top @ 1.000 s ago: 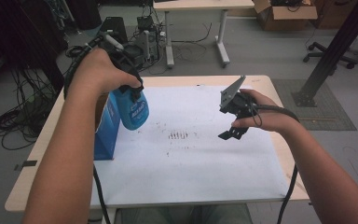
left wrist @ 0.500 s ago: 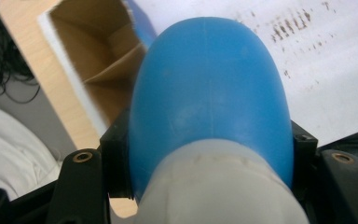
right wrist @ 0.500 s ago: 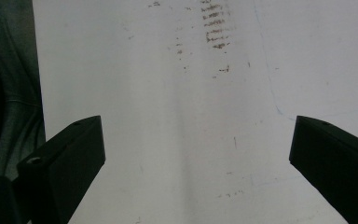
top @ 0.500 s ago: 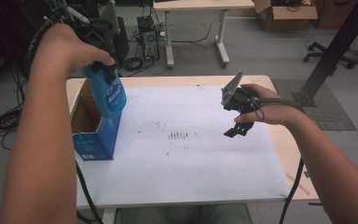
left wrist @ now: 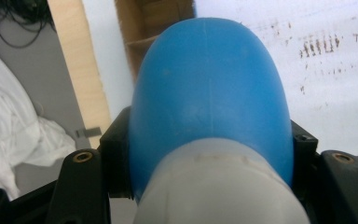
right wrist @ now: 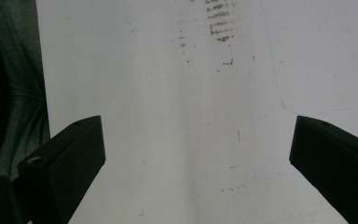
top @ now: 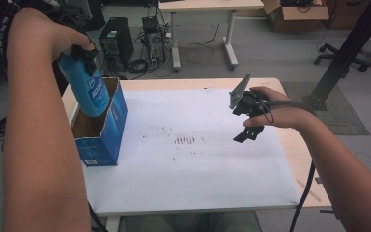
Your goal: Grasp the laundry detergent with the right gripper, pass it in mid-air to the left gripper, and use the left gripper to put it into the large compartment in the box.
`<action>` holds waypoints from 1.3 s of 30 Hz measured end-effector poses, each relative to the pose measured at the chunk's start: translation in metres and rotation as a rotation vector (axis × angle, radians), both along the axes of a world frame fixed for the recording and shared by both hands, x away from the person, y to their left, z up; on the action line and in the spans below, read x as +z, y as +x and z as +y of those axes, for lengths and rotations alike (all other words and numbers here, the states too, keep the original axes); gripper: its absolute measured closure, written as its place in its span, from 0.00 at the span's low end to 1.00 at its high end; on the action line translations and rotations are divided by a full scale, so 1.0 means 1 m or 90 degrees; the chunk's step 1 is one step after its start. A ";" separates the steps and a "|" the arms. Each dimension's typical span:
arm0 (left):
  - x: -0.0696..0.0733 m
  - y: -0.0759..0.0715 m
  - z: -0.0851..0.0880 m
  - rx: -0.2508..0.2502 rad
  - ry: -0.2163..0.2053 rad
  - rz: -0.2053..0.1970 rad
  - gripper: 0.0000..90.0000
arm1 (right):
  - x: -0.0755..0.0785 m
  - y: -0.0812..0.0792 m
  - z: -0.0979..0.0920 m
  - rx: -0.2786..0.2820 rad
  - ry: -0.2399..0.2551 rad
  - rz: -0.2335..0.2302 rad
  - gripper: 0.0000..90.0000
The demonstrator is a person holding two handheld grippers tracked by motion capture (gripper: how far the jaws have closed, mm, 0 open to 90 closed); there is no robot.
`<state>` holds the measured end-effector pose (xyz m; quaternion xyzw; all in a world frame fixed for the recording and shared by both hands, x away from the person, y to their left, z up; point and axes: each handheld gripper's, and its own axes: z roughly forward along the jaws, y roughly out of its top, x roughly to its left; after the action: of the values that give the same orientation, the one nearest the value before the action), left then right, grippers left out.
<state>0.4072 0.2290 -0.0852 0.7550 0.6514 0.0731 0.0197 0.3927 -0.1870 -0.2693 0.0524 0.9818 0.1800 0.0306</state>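
Observation:
My left gripper (top: 80,54) is shut on a blue bottle (top: 87,89) near its white neck and holds it up at the table's left. The bottle hangs tilted, with its lower end over the open top of a blue cardboard box (top: 105,137). In the left gripper view the blue bottle (left wrist: 209,93) bulges between the black jaws, and the box's brown inside (left wrist: 144,28) lies beyond it. My right gripper (top: 249,126) hovers open over the white sheet (top: 193,164) at the right. The right gripper (right wrist: 196,154) has nothing between its jaws.
The white sheet covers most of the wooden table (top: 294,154) and carries dark smudges (top: 186,140) near its middle. The box stands at the sheet's left edge. Beyond the table are a computer tower (top: 113,41), cables and another desk (top: 203,7).
My left hand has carried the blue bottle up and to the left, from beside the box to above its open top. The right gripper has stayed where it was, open.

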 end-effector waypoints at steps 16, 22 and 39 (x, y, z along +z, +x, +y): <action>0.000 0.002 0.026 0.099 -0.018 -0.009 0.42 | 0.002 -0.001 0.000 0.001 -0.005 -0.001 0.04; -0.005 0.004 0.028 0.101 -0.018 -0.003 0.42 | 0.001 -0.003 0.006 0.004 -0.008 -0.003 0.04; -0.038 0.011 0.038 0.111 -0.013 0.015 0.42 | -0.002 -0.002 0.004 -0.008 -0.027 0.013 0.04</action>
<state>0.4181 0.2674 -0.1228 0.6961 0.7154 0.0591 0.0135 0.3905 -0.1834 -0.2711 0.0595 0.9853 0.1583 0.0226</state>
